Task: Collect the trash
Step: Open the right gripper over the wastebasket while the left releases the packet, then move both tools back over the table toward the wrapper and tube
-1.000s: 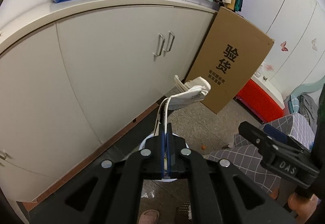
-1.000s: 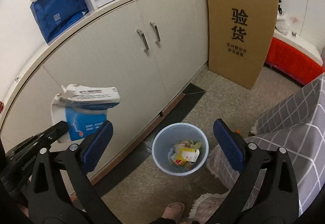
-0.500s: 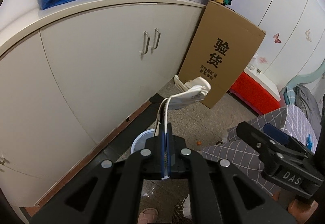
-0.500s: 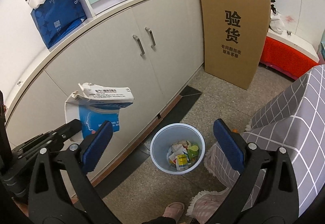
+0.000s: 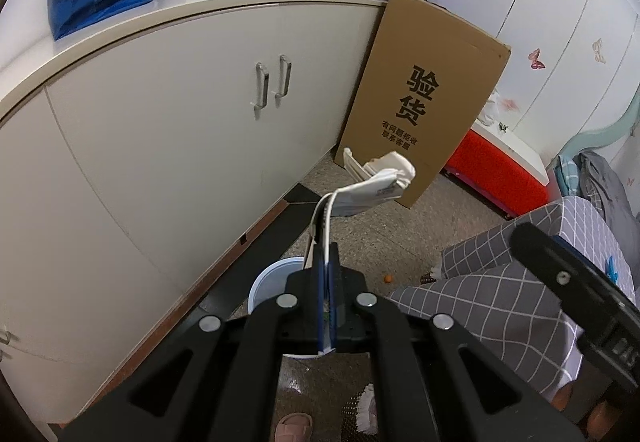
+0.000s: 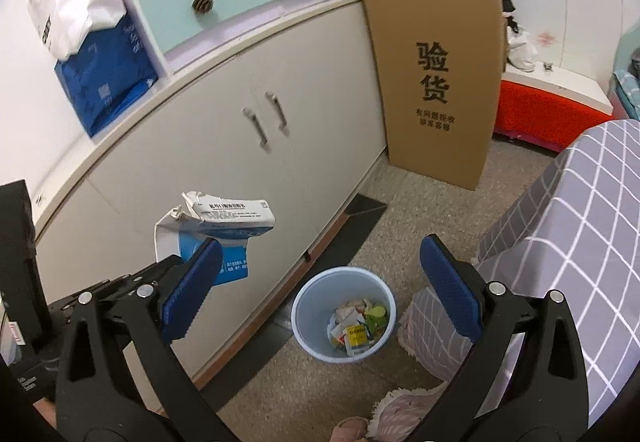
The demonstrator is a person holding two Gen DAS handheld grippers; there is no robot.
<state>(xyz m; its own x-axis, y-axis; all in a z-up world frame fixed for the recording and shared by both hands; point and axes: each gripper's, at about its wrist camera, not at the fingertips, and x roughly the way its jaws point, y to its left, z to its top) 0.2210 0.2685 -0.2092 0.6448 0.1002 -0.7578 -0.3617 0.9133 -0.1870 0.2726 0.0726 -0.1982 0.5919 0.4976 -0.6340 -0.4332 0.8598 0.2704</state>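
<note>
speckled floor by pale cabinets, left gripper [image 5: 326,282] clamped on torn white-blue carton [image 6: 218,226] above bin [image 6: 304,306], right gripper [image 6: 320,290] wide, empty, angled down

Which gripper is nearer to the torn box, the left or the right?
Left. The left gripper is shut on the torn box and holds it up. The right gripper is open and apart from it, with the bin showing between its fingers.

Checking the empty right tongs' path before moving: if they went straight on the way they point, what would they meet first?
Probably the blue bin on the floor: it sits between the open right tongs, nothing in front, though depth is uncertain.
</note>
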